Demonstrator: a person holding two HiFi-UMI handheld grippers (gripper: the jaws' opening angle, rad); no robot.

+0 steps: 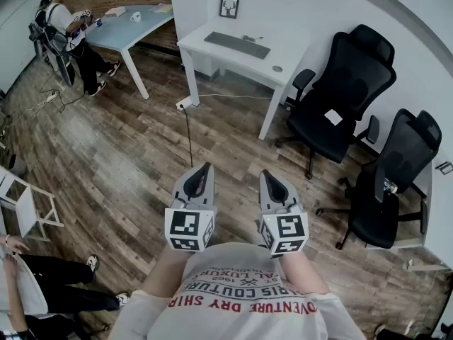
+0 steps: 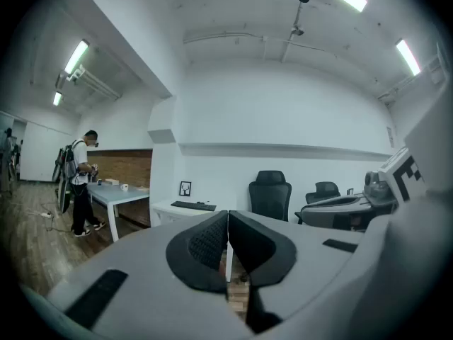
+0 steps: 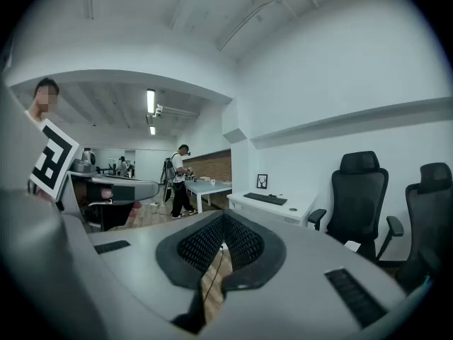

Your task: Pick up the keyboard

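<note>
Two sets of jaws are pressed together with nothing between them: the left gripper [image 1: 205, 168] and the right gripper [image 1: 265, 176], side by side at the near end, over the wood floor. The keyboard [image 1: 237, 44] lies flat on the white desk [image 1: 297, 68], far ahead and well apart from both. It looks light, stiff, thin and smooth-edged. Pinching across a short end or the near long edge would likely suit, with the jaws opened first.

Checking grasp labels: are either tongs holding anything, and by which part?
Nothing held. Left tongs and right tongs are both shut and empty; the keyboard lies untouched on the white desk ahead.
</note>
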